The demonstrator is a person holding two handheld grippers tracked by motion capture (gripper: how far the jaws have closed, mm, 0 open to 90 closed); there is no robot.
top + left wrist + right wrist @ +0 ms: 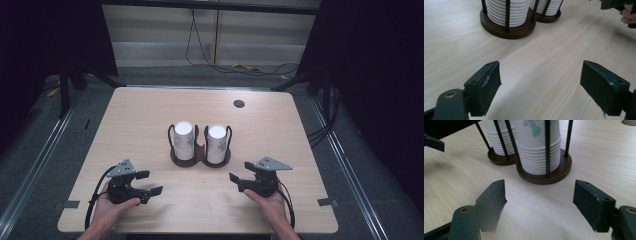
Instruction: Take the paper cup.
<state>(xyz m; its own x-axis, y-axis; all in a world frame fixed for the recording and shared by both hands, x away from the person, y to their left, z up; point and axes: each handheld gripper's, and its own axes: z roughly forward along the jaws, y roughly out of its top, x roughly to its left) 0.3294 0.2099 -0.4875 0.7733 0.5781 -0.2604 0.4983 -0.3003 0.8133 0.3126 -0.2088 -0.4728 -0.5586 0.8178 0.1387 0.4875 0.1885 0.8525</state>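
cup stacks [200, 141] in a dark holder [200, 159] at frame centre; left tongs [148, 183] and right tongs [240, 172] released, empty, low on counter [150, 115].

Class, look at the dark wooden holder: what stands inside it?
Two stacks of upside-down paper cups stand inside the holder, fenced by thin black rods. The base beneath them is covered.

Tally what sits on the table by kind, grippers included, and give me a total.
Stacks of paper cups: 2, a left stack and a right stack
Double cup holder: 1
Grippers, both open with nothing between the jaws: 2, left gripper and right gripper
Total: 5
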